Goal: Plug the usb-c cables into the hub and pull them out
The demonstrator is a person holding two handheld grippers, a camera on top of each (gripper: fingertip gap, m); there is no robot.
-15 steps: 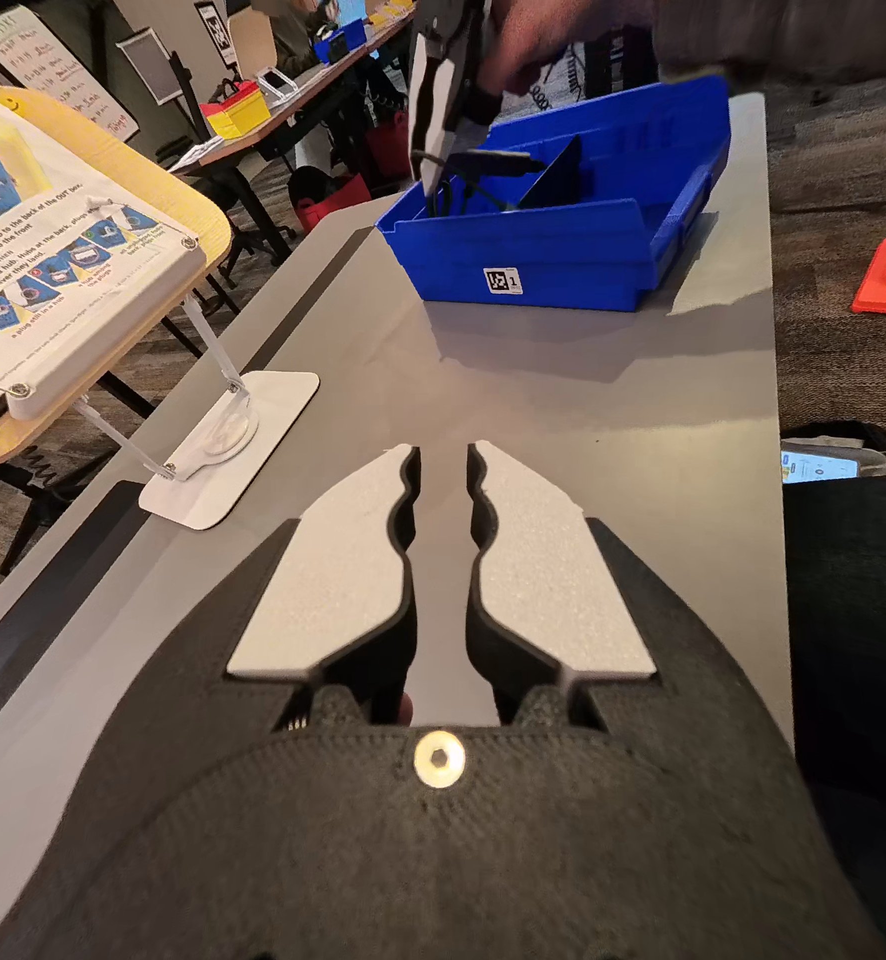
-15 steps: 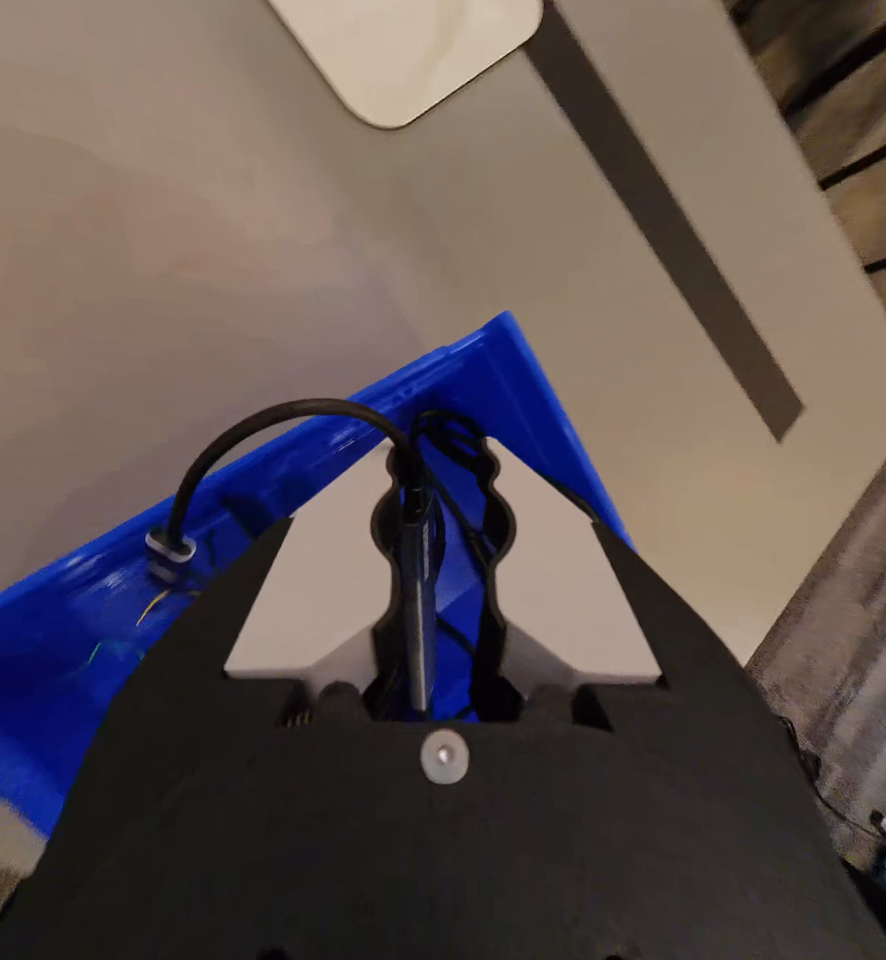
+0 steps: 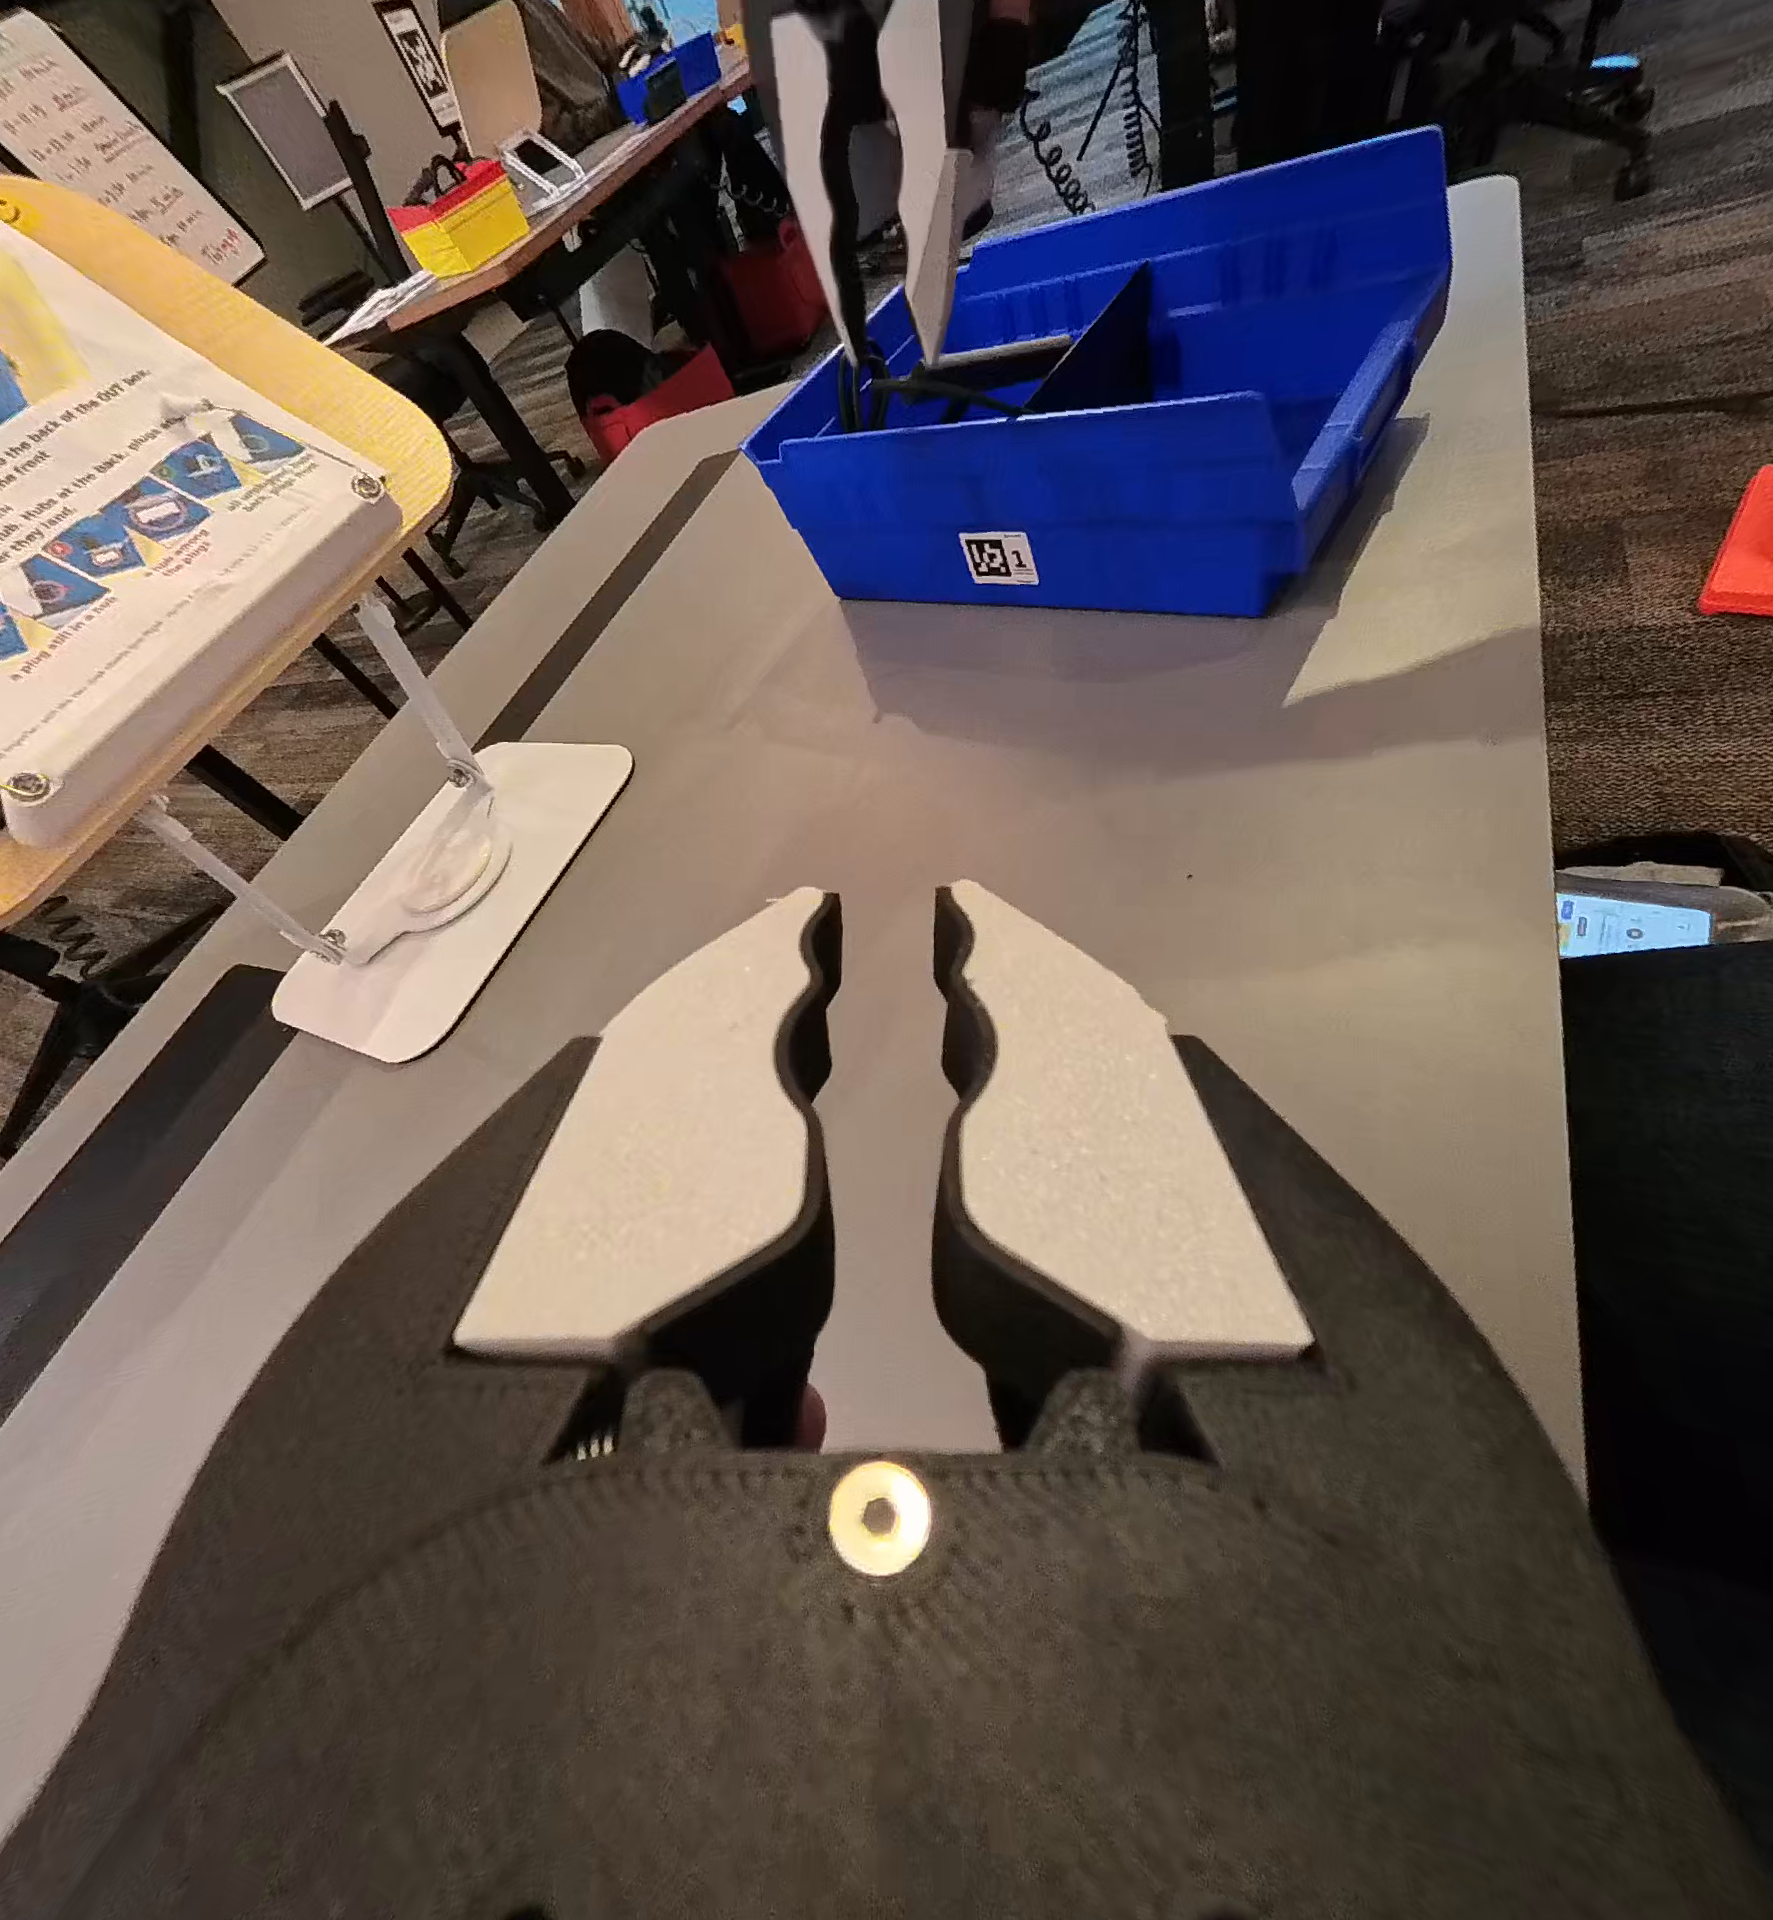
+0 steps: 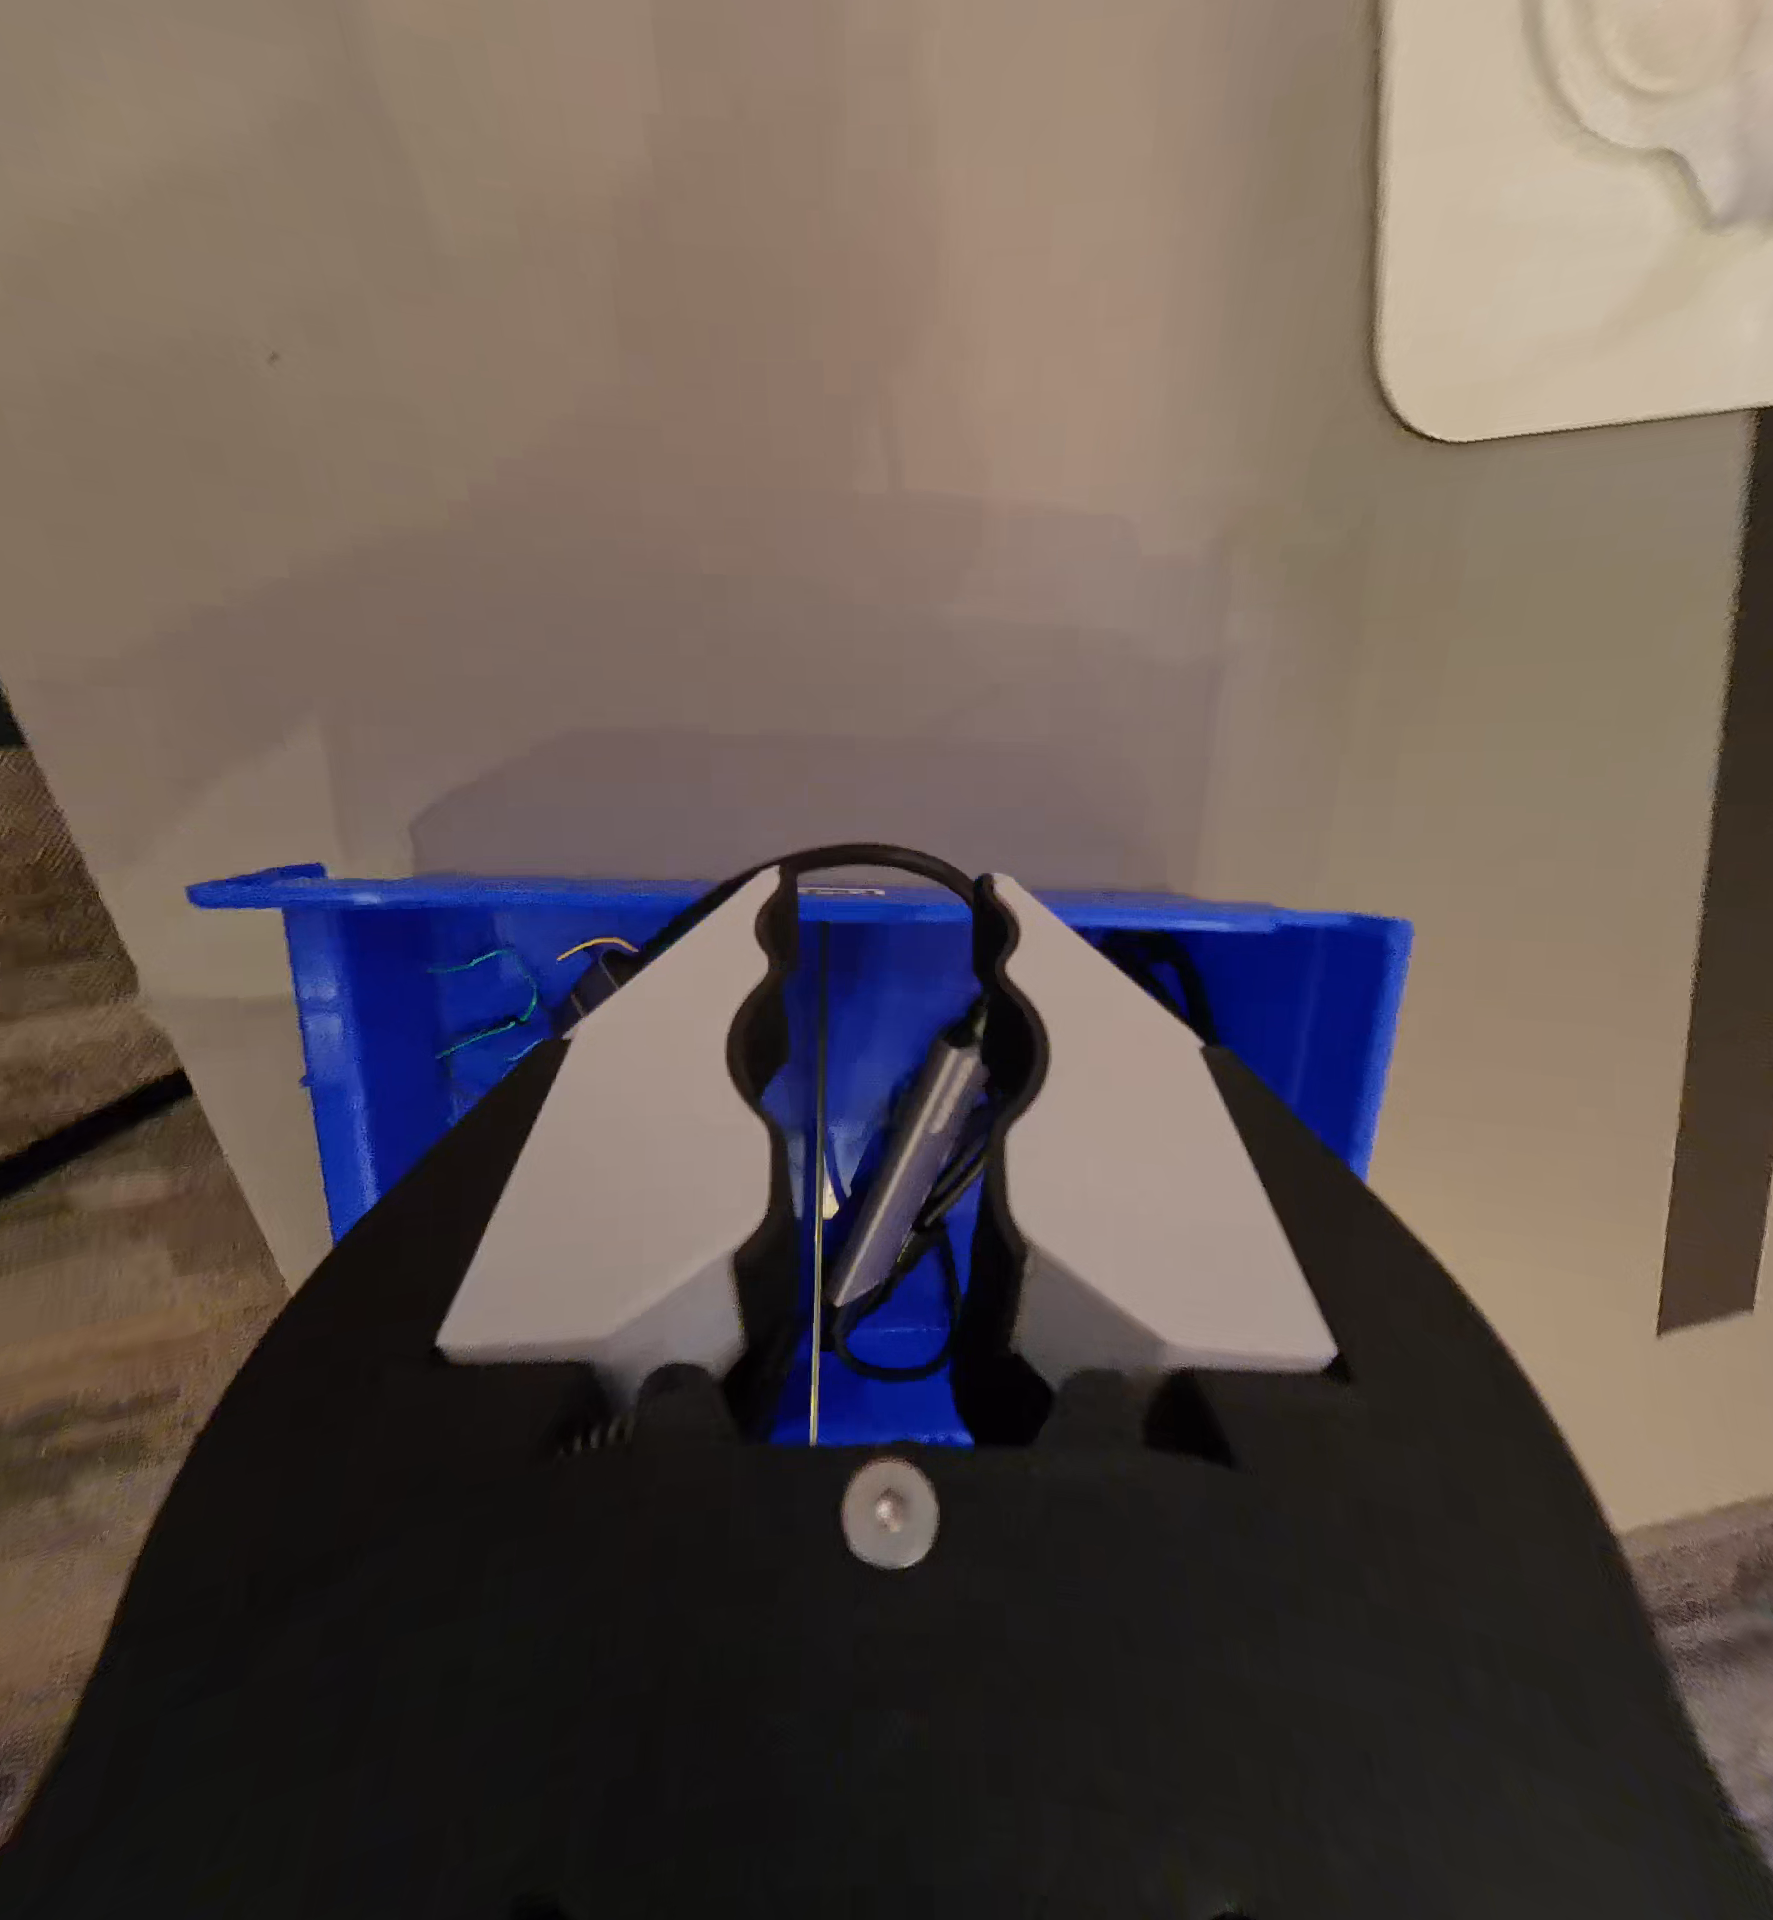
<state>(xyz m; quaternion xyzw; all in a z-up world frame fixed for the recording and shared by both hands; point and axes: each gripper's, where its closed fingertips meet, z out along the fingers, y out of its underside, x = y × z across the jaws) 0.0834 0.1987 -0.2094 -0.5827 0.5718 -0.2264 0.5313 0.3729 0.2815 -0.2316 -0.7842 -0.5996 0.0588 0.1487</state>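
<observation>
Grey worktop [image 3: 1121,831] running from near edge toward 12 o'clock, with a blue bin [image 3: 1100,499] at its far end, split by a dark divider [image 3: 1100,343]. White stand base [image 3: 456,904] at 9 o'clock of the left gripper [image 3: 887,909], carrying a tilted instruction board [image 3: 134,582]. Left gripper low over bare worktop, jaws a narrow gap apart, holding nothing. Right gripper [image 4: 882,883] pointing down into the bin, jaws well apart with the divider's edge running between them; nothing visibly clamped. Grey hub [image 4: 913,1174] lying tilted in the bin compartment at 3 o'clock of the divider, close by the right finger. Black usb-c cable [image 4: 861,857] arching above the fingertips; its far ends hidden.
</observation>
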